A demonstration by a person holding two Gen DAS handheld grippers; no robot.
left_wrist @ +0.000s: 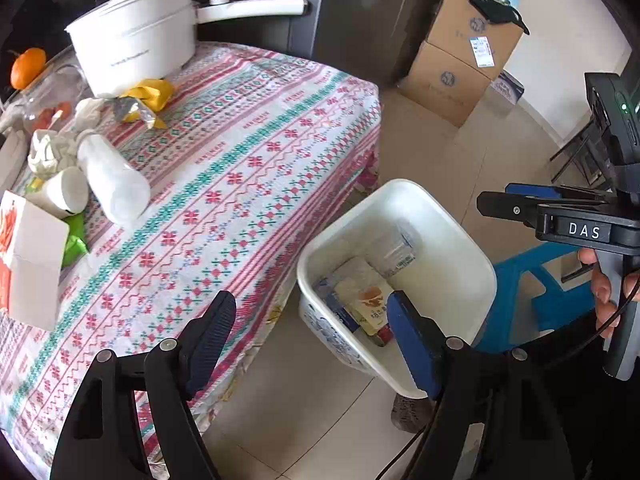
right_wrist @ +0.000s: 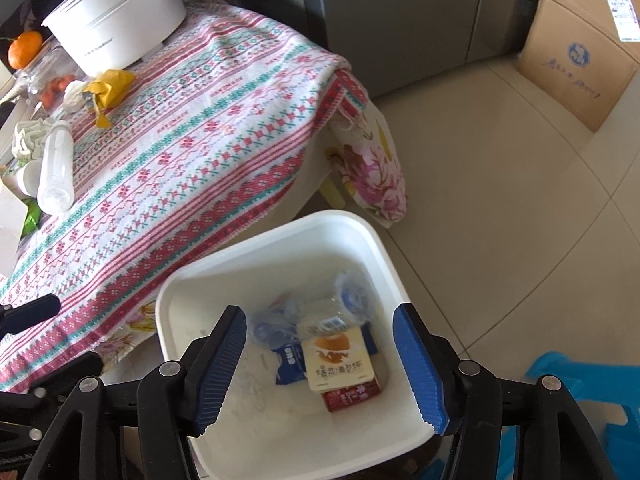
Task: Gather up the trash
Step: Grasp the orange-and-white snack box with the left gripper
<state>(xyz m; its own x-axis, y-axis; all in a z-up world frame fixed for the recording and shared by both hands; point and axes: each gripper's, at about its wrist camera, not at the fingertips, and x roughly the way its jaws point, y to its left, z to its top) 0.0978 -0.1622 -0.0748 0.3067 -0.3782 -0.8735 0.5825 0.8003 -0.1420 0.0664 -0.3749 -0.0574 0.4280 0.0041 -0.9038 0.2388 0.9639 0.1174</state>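
Tabletop [left_wrist: 248, 152], left: remaining trash clustered at the far edge, namely a crumpled yellow wrapper [left_wrist: 150, 96], a plastic bottle [left_wrist: 110, 184] lying on its side and a paper cup [left_wrist: 64, 192], all within reach.

Left tool [left_wrist: 310, 344]: jaws apart, empty, poised over the tabletop's edge.

White bin [right_wrist: 192, 280]: on the floor beside the tabletop, holding cartons and bottles.

Right tool [right_wrist: 320, 368]: jaws apart, empty, above the bin.
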